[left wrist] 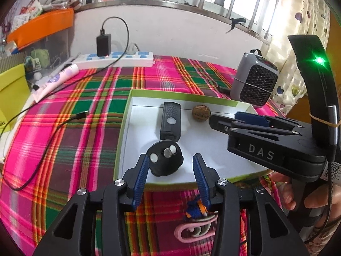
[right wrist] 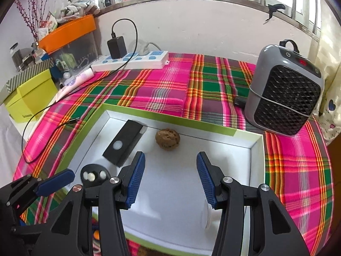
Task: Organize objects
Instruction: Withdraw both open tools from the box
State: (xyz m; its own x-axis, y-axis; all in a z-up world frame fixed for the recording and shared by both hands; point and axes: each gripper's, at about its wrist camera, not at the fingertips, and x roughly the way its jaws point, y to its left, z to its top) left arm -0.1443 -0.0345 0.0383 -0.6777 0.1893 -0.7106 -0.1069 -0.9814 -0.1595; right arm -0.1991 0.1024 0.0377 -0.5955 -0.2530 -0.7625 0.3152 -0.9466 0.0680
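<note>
A round black disc [left wrist: 165, 157] with three small silvery studs lies in the green-rimmed white tray [left wrist: 124, 128], both left tongs [left wrist: 170, 166] and right tongs [right wrist: 170, 166] released, gripping nothing.

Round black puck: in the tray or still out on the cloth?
In. The round black puck lies on the tray floor, near its front-left corner, just ahead of the open left tool.

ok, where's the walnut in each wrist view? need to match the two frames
Left wrist: walnut sits right of centre, at the far wall of the white tray, just right of the black remote.
Right wrist: walnut is near centre, in the tray, beyond the fingertips, right of the remote.
Shared landmark: the grey heater at the right.
</note>
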